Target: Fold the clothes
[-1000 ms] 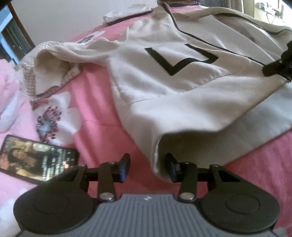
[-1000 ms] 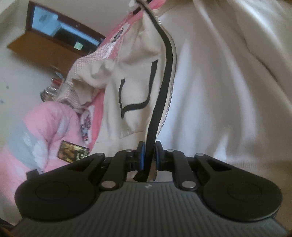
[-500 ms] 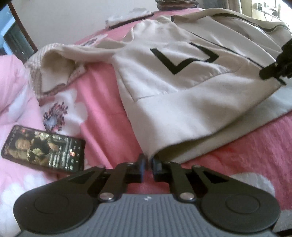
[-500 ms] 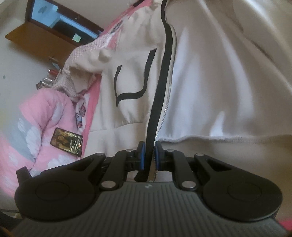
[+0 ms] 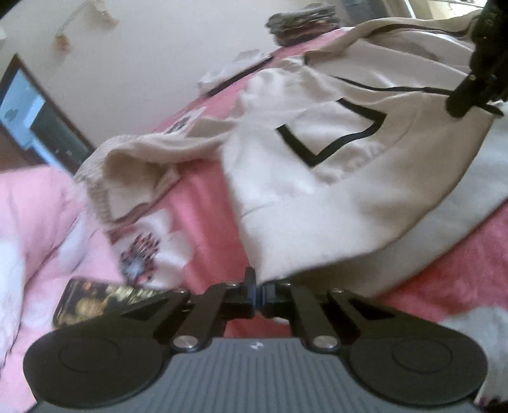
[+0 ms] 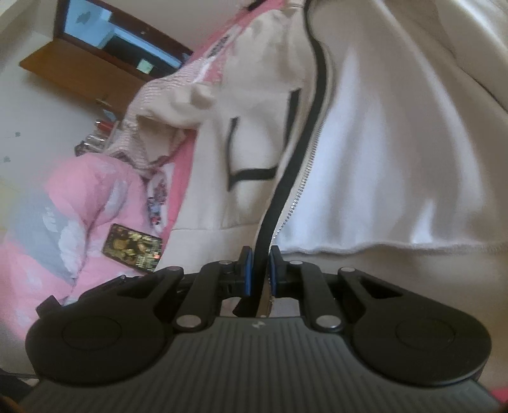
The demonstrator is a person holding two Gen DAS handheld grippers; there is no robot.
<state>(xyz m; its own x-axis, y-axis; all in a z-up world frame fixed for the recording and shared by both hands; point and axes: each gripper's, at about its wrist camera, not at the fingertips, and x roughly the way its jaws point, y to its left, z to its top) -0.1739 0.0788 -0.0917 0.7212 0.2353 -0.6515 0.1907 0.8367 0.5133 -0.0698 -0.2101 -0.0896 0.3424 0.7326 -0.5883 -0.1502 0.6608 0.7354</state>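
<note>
A cream zip jacket [image 5: 333, 178] with black trim lies on a pink bed [image 5: 206, 203]. My left gripper [image 5: 258, 292] is shut on the jacket's bottom hem corner and holds it lifted. My right gripper [image 6: 260, 270] is shut on the jacket's black zipper edge [image 6: 285, 181] at the hem, with the white lining [image 6: 381, 159] to its right. The right gripper also shows in the left wrist view [image 5: 476, 92] at the upper right, holding the front panel up. The jacket's sleeve [image 5: 133, 165] lies to the left.
A phone [image 5: 95, 301] with its screen lit lies on the pink bedding left of the left gripper; it also shows in the right wrist view [image 6: 133, 246]. A pink quilt [image 6: 73, 206] is bunched at the left. Folded items [image 5: 301, 22] sit at the far bed end.
My left gripper closed on the jacket's hem corner and has lifted and tilted with it. My right gripper stays shut on the zipper edge and has risen a little.
</note>
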